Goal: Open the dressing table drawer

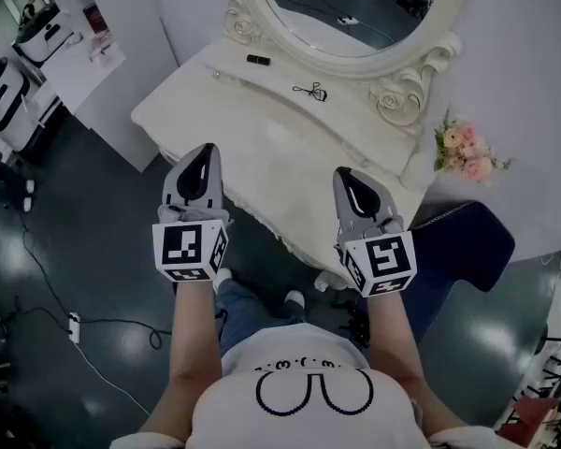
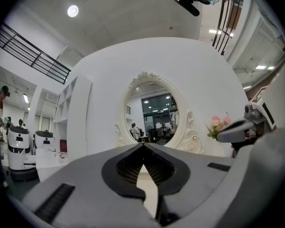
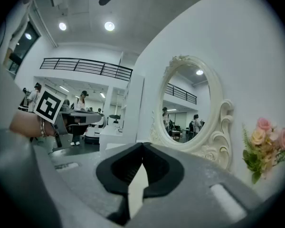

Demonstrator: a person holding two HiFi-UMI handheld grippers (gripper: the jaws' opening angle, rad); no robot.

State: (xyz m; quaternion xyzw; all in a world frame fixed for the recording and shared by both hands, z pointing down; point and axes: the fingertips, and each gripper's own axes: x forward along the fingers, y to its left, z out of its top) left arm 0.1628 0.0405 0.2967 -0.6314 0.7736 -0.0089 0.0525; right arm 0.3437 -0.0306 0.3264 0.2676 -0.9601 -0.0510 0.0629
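White dressing table (image 1: pixel 262 124) stands before you; your left gripper (image 1: pixel 206 150) and right gripper (image 1: pixel 345 172) hover at its near edge, both closed and empty; its drawer sits under that edge, hidden.

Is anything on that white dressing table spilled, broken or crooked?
Nothing stands out. The dressing table top is tidy: a small black tube and a black scissor-like tool lie flat near the mirror, and the pink flowers stand beside it.
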